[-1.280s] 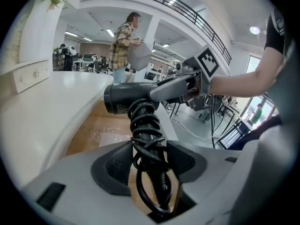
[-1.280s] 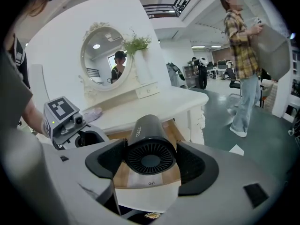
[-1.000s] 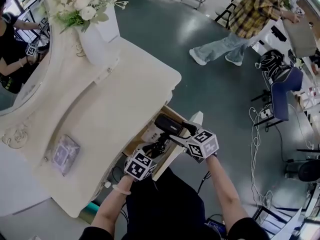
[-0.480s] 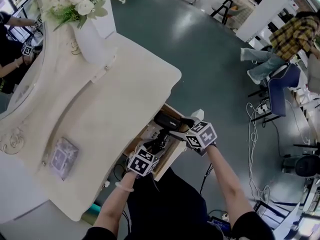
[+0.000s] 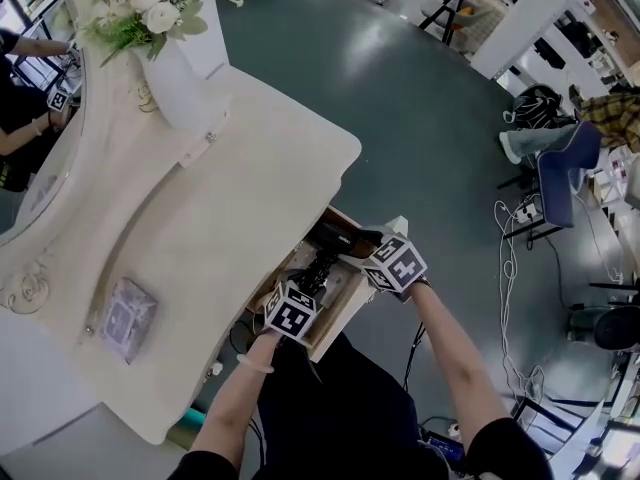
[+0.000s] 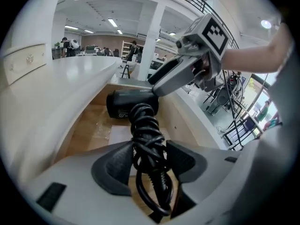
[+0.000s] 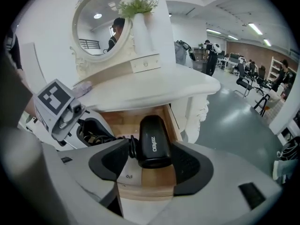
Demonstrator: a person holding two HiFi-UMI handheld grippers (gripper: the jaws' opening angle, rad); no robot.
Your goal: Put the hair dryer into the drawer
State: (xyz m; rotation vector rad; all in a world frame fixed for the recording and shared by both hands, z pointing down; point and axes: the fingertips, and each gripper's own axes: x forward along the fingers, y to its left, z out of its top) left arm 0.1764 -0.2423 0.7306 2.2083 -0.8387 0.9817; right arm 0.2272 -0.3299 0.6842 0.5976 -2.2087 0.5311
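The black hair dryer (image 5: 335, 238) hangs low in the open wooden drawer (image 5: 348, 300) of the white dressing table. In the left gripper view its barrel (image 6: 129, 104) points away, and the handle, wound with black cord (image 6: 147, 139), runs back between my jaws. My left gripper (image 6: 149, 146) is shut on that cord-wrapped handle. My right gripper (image 7: 152, 149) comes in from the right; its jaws are closing on the near end of the barrel (image 7: 152, 139), which sits between the pads and touches them. Seen from the head, my left gripper (image 5: 318, 273) and right gripper (image 5: 352, 250) meet over the drawer.
On the tabletop (image 5: 230, 198) stand a white vase of flowers (image 5: 170, 63) and an oval mirror (image 5: 40, 158); a small wrapped packet (image 5: 125, 313) lies near its front. Cables (image 5: 510, 268) and a blue chair (image 5: 560, 178) are on the grey floor to the right.
Both grippers have sunk with the hair dryer, which now sits lower in the drawer. The person in the plaid shirt has walked off to the far right.
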